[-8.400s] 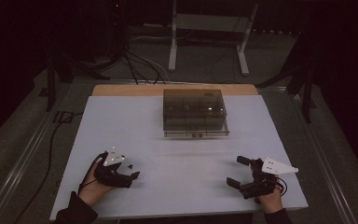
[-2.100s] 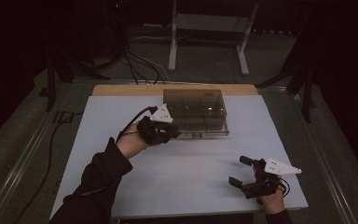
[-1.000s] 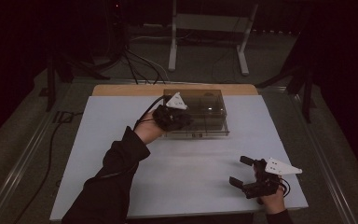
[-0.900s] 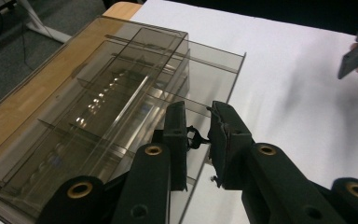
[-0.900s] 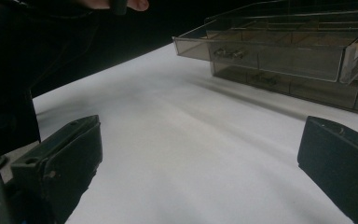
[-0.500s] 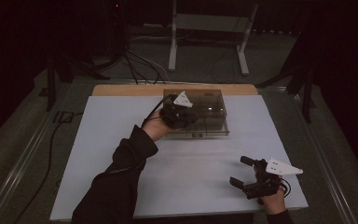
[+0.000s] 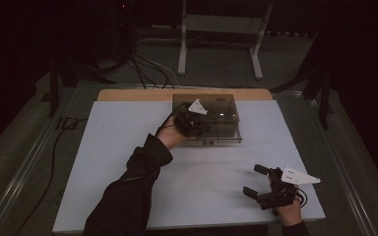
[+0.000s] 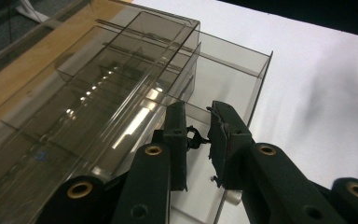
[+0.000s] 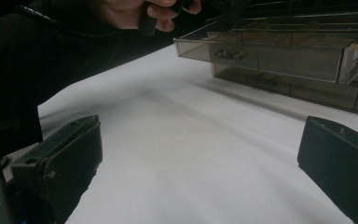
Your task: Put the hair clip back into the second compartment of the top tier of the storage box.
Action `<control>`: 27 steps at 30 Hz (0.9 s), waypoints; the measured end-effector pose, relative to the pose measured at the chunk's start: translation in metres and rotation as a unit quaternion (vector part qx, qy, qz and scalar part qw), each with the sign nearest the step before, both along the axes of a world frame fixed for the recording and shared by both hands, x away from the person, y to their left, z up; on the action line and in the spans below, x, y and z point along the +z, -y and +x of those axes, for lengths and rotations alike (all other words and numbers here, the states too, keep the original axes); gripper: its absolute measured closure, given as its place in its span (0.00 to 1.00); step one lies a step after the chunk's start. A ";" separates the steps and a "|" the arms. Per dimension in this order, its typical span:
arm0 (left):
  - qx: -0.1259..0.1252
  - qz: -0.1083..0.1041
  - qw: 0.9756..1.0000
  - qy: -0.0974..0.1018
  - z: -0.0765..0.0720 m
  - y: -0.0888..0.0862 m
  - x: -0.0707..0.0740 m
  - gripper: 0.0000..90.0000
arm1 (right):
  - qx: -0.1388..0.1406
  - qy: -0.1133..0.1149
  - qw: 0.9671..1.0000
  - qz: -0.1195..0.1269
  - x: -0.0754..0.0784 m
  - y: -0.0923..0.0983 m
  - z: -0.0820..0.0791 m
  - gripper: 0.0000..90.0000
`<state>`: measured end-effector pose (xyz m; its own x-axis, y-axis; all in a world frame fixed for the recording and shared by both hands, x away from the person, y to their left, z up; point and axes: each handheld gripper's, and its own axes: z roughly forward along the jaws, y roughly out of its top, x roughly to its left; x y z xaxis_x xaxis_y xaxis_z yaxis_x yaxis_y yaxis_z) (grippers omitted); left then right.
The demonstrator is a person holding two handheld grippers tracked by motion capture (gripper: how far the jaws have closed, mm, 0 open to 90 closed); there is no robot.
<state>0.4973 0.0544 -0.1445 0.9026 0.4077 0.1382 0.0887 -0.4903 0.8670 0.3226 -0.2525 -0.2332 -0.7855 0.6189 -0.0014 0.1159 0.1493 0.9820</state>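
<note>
So my left tool is clamped on the small dark handle of the smoky clear plastic drawer box; right tool sits wide apart on the white worktop.

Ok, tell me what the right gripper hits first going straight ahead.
Likely the corner of the pulled-out drawer of the smoky clear plastic drawer box; only bare white table lies before the open right gripper. Depth is unclear, so it could miss.
</note>
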 end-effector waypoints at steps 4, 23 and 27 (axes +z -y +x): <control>-0.003 0.000 1.000 -0.003 0.000 0.005 -0.003 0.87 | -0.001 0.001 1.000 0.001 0.000 0.000 0.000 0.00; 0.006 -0.003 1.000 -0.009 0.008 0.016 -0.011 0.83 | 0.002 -0.001 1.000 -0.001 0.000 0.000 0.000 0.00; 0.011 -0.008 1.000 -0.010 0.007 0.014 -0.009 0.72 | 0.002 0.000 1.000 -0.001 0.000 0.000 0.000 0.00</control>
